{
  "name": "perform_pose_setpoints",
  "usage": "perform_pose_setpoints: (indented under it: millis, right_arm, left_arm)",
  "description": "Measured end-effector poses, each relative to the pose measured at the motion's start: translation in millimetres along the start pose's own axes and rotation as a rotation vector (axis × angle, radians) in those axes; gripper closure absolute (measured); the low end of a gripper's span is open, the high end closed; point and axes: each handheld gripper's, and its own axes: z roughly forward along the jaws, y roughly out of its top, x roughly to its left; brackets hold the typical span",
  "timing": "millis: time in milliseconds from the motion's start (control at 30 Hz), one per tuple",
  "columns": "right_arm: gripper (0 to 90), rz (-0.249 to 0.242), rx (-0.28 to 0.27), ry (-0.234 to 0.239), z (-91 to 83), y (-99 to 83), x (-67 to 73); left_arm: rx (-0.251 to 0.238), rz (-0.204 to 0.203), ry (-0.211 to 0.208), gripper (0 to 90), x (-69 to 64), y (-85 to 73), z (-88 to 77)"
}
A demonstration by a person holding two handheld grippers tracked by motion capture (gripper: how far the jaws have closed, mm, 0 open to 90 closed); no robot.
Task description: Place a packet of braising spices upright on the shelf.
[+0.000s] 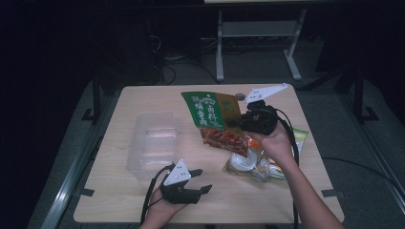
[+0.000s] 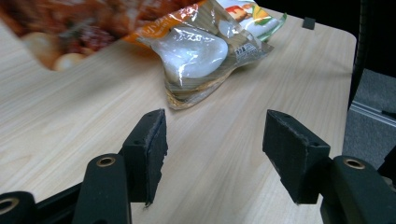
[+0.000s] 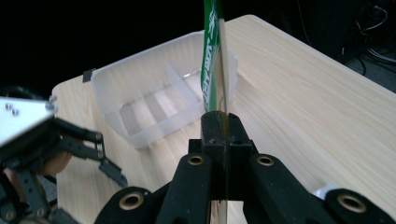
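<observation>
My right gripper (image 1: 232,123) is shut on a green and red snack bag (image 1: 215,119) and holds it above the middle of the table (image 1: 143,200). In the right gripper view the bag (image 3: 212,60) stands edge-on, pinched between the closed jaws of my right gripper (image 3: 223,135). My left gripper (image 1: 201,180) rests low near the front edge, open, with nothing between its jaws. In the left gripper view my left gripper (image 2: 212,144) has only bare wood between its pads. A clear bag of white pieces (image 2: 201,56) lies just ahead of it.
A clear plastic bin (image 1: 153,143) with dividers sits left of centre, also seen as the bin (image 3: 163,98) beyond the held bag. A pile of other snack bags (image 1: 260,162) lies under my right forearm. The table's edges drop to a dark floor.
</observation>
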Motion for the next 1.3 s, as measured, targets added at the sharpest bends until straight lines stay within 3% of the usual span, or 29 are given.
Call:
perform_pose_setpoints:
  millis: [267,633,1033,1300]
  right_arm:
    - [89.6,-0.007,-0.024,0.017,16.0,16.6,0.0]
    - [89.6,0.004,-0.021,0.033,32.2,26.6,-0.3]
    - [89.6,-0.021,-0.027,0.038,32.9,37.5,8.7]
    - [89.6,-0.029,-0.007,0.042,44.6,43.0,8.0]
  left_arm:
    - [-0.016,0.002,-0.021,36.0,-1.5,-0.2,4.7]
    - [0.0,0.01,-0.004,32.3,-5.1,-2.0,7.9]
    - [0.002,0.02,0.008,31.2,-9.0,-2.2,8.2]
    - [-0.006,0.014,0.013,30.9,-7.5,-2.4,5.2]
